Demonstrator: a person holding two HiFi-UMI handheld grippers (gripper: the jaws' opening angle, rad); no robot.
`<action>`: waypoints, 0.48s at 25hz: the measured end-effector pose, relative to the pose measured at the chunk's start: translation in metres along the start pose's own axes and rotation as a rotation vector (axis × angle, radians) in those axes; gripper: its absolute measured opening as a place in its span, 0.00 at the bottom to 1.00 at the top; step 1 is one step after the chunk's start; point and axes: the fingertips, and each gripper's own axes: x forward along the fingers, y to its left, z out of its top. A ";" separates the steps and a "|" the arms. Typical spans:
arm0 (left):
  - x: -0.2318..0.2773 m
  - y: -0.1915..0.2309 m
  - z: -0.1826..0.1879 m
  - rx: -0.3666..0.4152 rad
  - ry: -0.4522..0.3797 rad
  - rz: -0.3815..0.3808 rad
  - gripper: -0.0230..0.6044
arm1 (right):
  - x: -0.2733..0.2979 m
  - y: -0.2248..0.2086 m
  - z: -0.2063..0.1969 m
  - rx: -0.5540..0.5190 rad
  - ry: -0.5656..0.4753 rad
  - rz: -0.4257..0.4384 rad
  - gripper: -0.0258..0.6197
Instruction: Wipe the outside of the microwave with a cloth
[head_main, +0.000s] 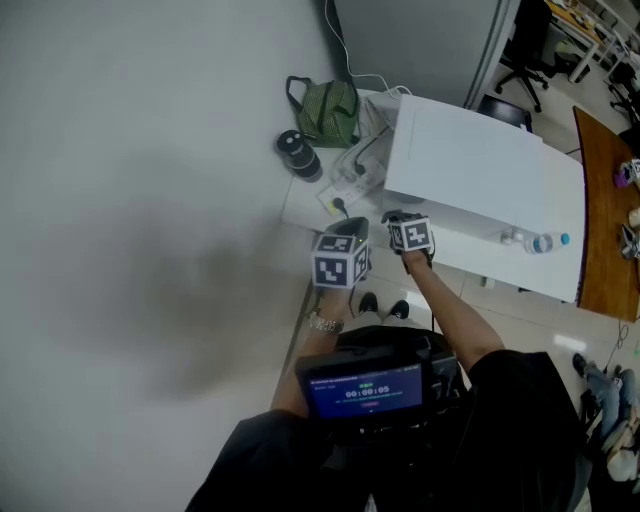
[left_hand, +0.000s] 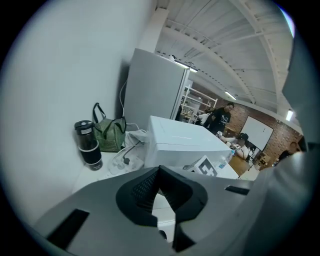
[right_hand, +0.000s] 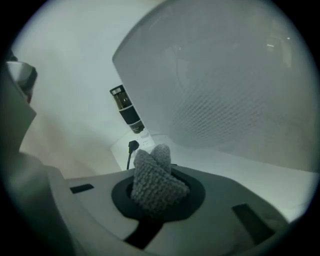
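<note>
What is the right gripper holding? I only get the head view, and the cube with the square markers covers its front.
Observer: The right gripper view shows it. The right gripper is shut on a grey knitted cloth.
Visitor: Is the cloth on the microwave?
Observer: The gripper points at the microwave, and a meshed panel on its face fills much of that view. I cannot tell whether the cloth touches it.
Visitor: And the other gripper?
Observer: In the left gripper view, the left gripper has its jaws together, with nothing between them.
</note>
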 end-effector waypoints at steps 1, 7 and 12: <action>-0.006 0.009 -0.002 -0.010 -0.003 0.020 0.04 | 0.011 0.004 0.001 -0.014 0.015 -0.001 0.07; -0.027 0.038 -0.010 -0.043 -0.006 0.089 0.04 | 0.025 -0.008 0.000 0.036 0.034 -0.020 0.07; -0.007 0.015 -0.004 -0.008 0.005 0.012 0.04 | -0.005 -0.075 -0.026 0.157 0.045 -0.106 0.07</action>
